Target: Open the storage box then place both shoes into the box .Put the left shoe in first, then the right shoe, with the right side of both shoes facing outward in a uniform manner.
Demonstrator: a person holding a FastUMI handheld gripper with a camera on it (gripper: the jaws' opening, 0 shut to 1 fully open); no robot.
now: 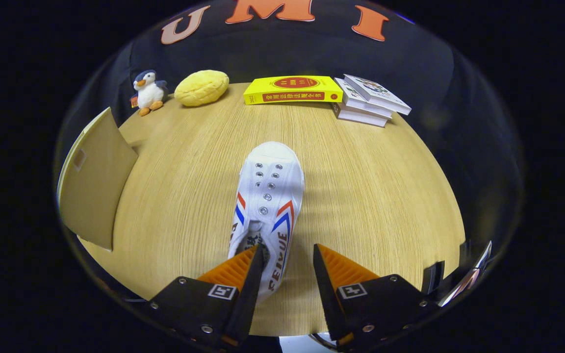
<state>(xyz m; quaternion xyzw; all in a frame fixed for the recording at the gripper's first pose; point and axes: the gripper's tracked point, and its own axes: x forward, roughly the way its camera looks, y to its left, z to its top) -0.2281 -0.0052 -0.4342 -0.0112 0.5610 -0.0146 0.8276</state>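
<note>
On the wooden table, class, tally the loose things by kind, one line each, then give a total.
Shoe, its side wall between the open fingers: 1
Books: 4, the yellow book and a stack of white books of 3
Plush penguin: 1
Yellow bread-shaped plush: 1
Box flap: 1
Total: 8

A white canvas shoe (269, 196) with metal eyelets is lying on a matt, wood-grain table (371, 196), the open gripper (288, 259) straddling its heel side. At ten o'clock a plain cardboard flap (95, 184) is standing; at eleven, a plush penguin (149, 91); at twelve, a glossy-covered book (292, 89).
</note>
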